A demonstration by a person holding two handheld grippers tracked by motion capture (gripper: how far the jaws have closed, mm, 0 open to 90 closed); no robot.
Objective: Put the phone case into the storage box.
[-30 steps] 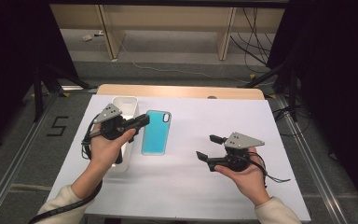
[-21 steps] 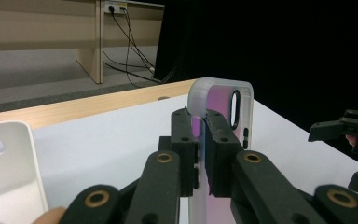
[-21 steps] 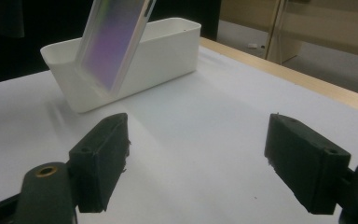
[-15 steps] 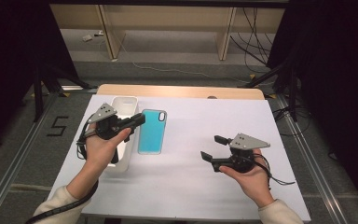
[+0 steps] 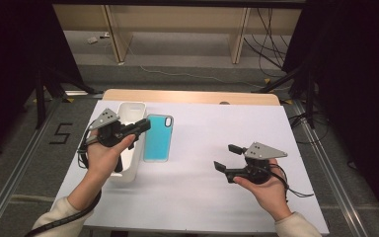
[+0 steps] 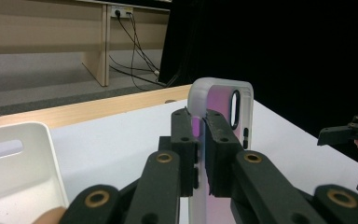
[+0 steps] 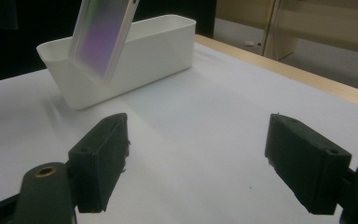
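The left gripper (image 5: 140, 127) is clamping the phone case (image 5: 158, 138) by its edge, holding it lifted beside the white bin (image 5: 128, 111), while the right gripper (image 5: 225, 158) is waiting wide open and empty above the counter (image 5: 217, 197); next probably comes carrying the case over the bin and releasing.

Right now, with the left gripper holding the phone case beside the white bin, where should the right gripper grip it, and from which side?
Grip the phone case by its free long edge, opposite the left gripper, coming from the person's right. It is a thin slab held tilted, so the right gripper, jaws open, can likely straddle that bare edge.
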